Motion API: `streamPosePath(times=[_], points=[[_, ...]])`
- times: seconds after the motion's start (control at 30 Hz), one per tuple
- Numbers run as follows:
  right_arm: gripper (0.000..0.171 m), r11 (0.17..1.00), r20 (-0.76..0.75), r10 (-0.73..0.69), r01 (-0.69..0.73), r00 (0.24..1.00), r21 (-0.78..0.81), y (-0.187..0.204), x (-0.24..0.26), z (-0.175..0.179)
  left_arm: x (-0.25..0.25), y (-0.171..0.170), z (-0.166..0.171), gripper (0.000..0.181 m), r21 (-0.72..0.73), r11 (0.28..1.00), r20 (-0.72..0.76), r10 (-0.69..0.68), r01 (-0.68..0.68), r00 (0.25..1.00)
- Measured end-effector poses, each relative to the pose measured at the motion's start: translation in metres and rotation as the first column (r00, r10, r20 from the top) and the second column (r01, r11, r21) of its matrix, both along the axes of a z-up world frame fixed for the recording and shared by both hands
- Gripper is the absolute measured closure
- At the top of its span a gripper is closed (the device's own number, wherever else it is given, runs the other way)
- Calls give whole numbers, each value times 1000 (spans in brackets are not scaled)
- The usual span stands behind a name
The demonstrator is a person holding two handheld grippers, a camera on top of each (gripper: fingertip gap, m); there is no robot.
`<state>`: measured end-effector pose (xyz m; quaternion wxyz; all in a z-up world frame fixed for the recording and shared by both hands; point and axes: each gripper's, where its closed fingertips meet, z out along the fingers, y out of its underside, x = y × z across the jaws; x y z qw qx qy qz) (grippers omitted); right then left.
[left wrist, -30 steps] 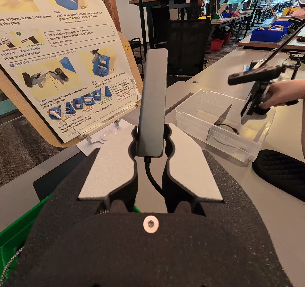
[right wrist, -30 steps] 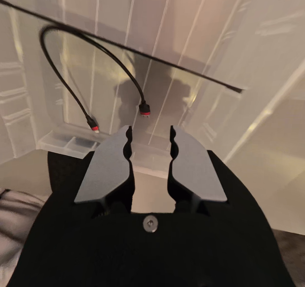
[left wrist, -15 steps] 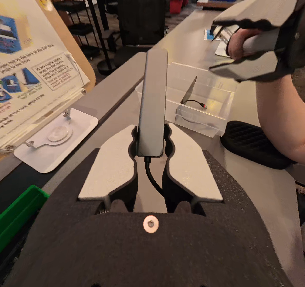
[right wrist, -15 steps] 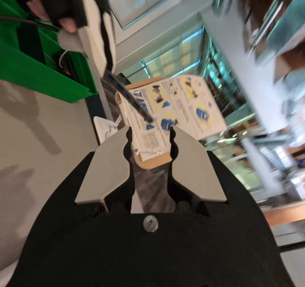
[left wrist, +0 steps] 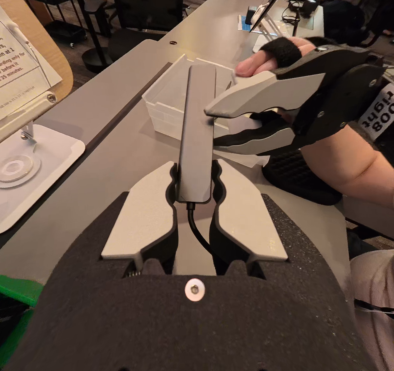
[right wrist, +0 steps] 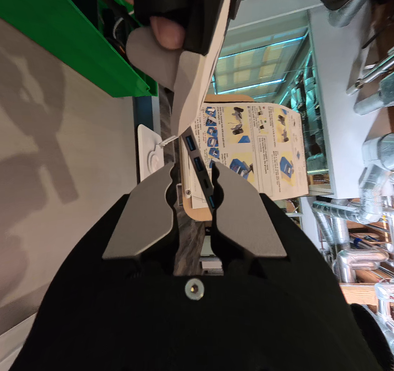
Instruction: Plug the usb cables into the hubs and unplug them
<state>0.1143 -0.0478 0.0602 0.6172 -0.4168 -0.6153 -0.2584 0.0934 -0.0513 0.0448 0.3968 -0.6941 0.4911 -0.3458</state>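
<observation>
My left gripper [left wrist: 194, 164] is shut on the near end of a slim grey USB hub [left wrist: 198, 126], which points forward above the table. The hub's black cable [left wrist: 196, 230] runs back between the fingers. My right gripper [left wrist: 210, 127] comes in from the right, open and empty, with its fingertips at the hub's right edge. In the right wrist view, which is rolled sideways, my right gripper [right wrist: 193, 164] is open just in front of the hub's port side [right wrist: 191, 147], where blue sockets show. The left gripper [right wrist: 187, 113] holds the hub from above in that view. No cable plug is in either gripper.
A clear plastic bin [left wrist: 168, 96] stands on the grey table behind the hub. An instruction sheet on a wooden stand [left wrist: 25, 62] is at the left, on a white base [left wrist: 42, 158]. A green bin [right wrist: 64, 36] is near the left gripper. A black pad [left wrist: 298, 179] lies under the right forearm.
My right gripper has left the clear bin and its red-tipped cables and swung over, empty, to the hub's port side. The left gripper has kept hold of the hub and turned right.
</observation>
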Motion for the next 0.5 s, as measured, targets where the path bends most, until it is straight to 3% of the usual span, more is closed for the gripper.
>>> streamPosePath(times=[0.1,0.17,0.23,0.3,0.4,0.5], points=[[156,999,37,-14,13,999,39,3,-1,-2,3,-9,-4,150,-14,999,-17,-51,51,999],[159,998,58,-23,26,998,-55,5,2,-12,4,-12,-2,147,1,997,-3,-81,81,997],[159,993,10,-58,58,998,-98,11,16,-8,5,-16,20,131,-12,994,140,-103,106,985],[159,970,-37,-208,201,977,-139,30,58,-1,-6,-17,49,124,-12,994,286,-98,106,953],[159,865,-113,-482,453,869,-215,54,156,2,-35,-6,77,121,51,999,373,-13,-6,928],[159,685,-125,-712,645,691,-338,58,252,-17,-56,-4,85,124,87,995,354,21,-55,935]])
